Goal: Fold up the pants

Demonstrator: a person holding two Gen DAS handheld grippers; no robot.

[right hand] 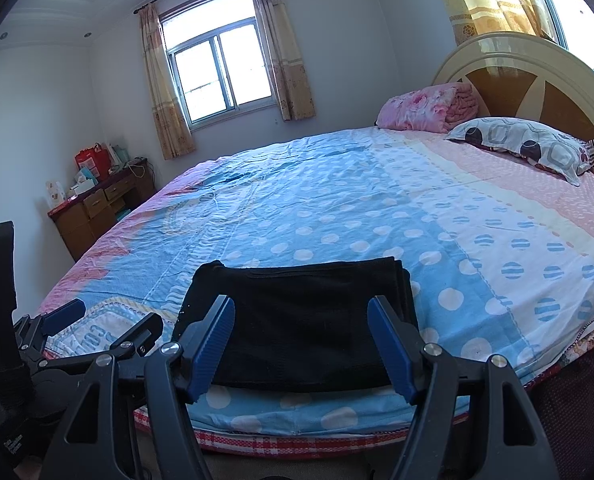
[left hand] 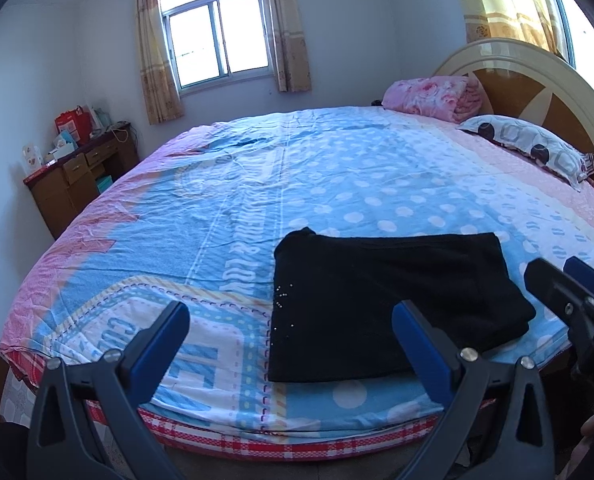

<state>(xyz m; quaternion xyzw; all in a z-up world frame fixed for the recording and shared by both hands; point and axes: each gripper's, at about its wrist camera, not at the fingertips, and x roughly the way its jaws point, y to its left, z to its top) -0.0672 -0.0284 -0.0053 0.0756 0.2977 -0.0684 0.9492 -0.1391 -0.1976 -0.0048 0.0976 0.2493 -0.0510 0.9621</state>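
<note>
Pants [right hand: 297, 320] folded (bed edge); hand-held grippers agape, empty.

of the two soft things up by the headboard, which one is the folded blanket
The pink floral bundle, farther back against the headboard, shows stacked folded layers. The other is a flat white pillow with dark circles.

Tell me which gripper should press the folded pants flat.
Right, probably. The right gripper frames the black pants squarely between open jaws; the left gripper sits off toward their left edge.

Folded pants [left hand: 393, 304] lie on the bed [left hand: 257, 184], near its front edge.
</note>
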